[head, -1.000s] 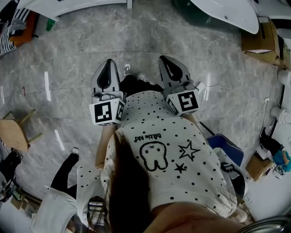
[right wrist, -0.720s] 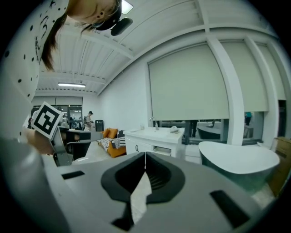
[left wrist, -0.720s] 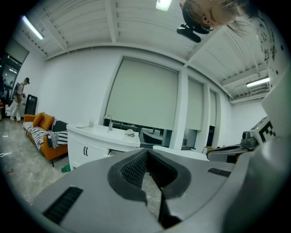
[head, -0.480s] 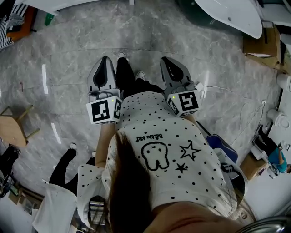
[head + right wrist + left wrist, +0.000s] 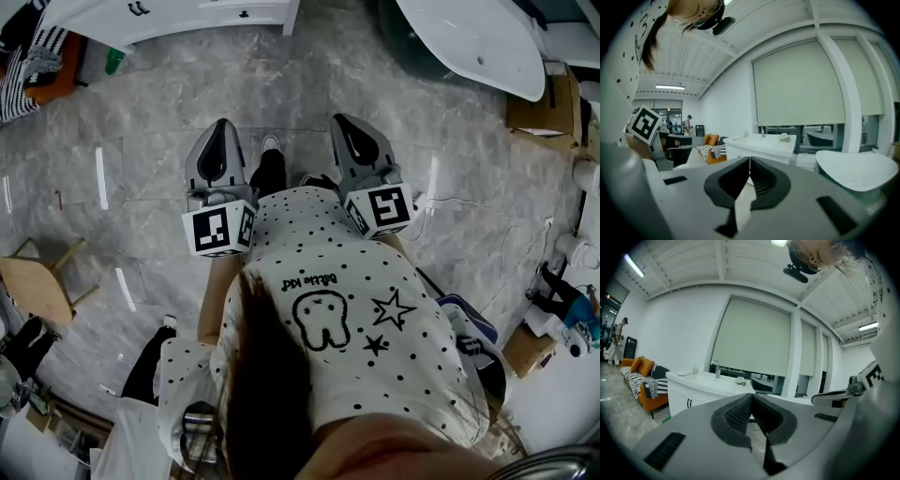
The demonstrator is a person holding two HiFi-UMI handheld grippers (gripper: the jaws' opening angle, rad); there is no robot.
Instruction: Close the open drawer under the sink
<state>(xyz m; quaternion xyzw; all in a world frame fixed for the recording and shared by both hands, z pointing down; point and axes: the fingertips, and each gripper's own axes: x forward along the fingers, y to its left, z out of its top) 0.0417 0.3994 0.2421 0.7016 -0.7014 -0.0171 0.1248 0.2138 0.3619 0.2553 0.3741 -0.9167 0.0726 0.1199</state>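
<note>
The white sink cabinet (image 5: pixel 187 14) lies at the top edge of the head view, with dark handles on its fronts (image 5: pixel 139 7). From here I cannot tell which drawer is open. In the left gripper view the cabinet (image 5: pixel 693 397) stands ahead on the left, with a faucet (image 5: pixel 715 369) on its top. It also shows ahead in the right gripper view (image 5: pixel 761 145). My left gripper (image 5: pixel 222 125) and right gripper (image 5: pixel 339 120) are held side by side over the grey floor, well short of the cabinet. Both are shut and hold nothing.
A white tub-like basin (image 5: pixel 478 37) sits at the top right, with cardboard boxes (image 5: pixel 553 94) beyond it. A wooden stool (image 5: pixel 33 286) stands at the left. An orange sofa with a striped throw (image 5: pixel 644 380) is left of the cabinet. Cables run across the floor at the right.
The floor has slid down the head view and the white cabinet has come into sight at the top. Both grippers stay shut, side by side in front of the person.
</note>
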